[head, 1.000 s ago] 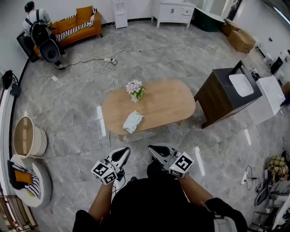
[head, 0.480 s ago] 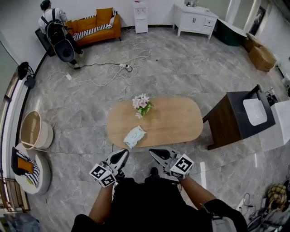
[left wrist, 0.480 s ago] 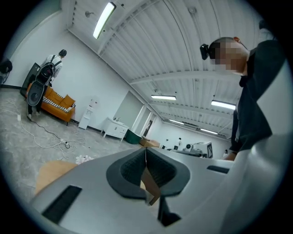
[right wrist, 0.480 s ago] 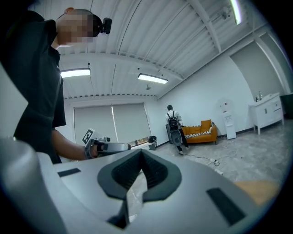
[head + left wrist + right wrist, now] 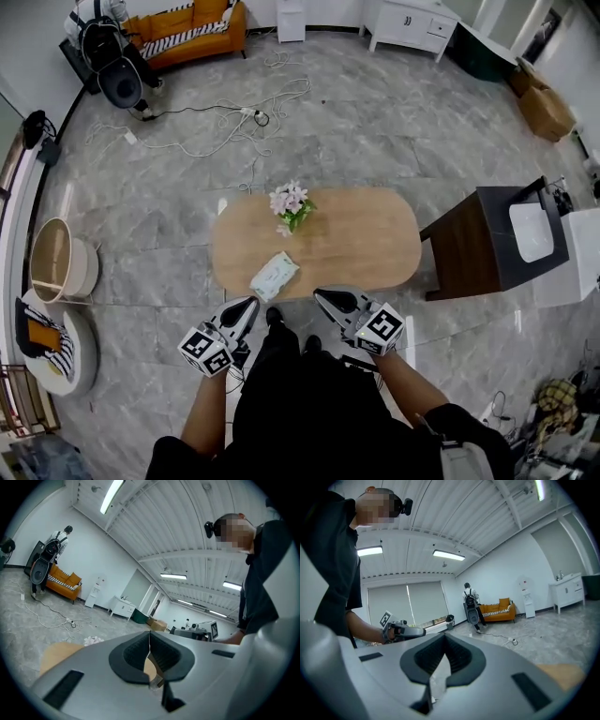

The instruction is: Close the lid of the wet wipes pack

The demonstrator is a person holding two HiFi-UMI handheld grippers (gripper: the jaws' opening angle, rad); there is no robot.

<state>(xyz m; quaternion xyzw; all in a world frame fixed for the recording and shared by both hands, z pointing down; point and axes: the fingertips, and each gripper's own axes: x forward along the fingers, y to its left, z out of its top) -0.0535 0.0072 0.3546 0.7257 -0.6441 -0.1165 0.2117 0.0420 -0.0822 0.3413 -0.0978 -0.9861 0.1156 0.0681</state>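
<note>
The wet wipes pack (image 5: 274,276), pale green and white, lies flat at the near left edge of the oval wooden table (image 5: 347,239). At this size I cannot tell how its lid stands. Held low in front of my body, short of the table's near edge, are both grippers. My left gripper (image 5: 251,303) points up at the pack from just below it, jaws shut and empty. Right of the pack, my right gripper (image 5: 321,296) is likewise shut on nothing. Each gripper view shows shut jaws, the left gripper (image 5: 149,641) and the right gripper (image 5: 444,644), against the room.
A small bunch of pink flowers (image 5: 292,204) stands on the table behind the pack. A dark cabinet with a white basin (image 5: 478,234) is at the right. Cables (image 5: 225,131) trail over the marble floor. A round basket (image 5: 56,267) sits far left, an orange sofa (image 5: 192,23) at the back.
The table and the pack have come closer to my grippers as I stepped up to the table. Both grippers stay shut and held low.
</note>
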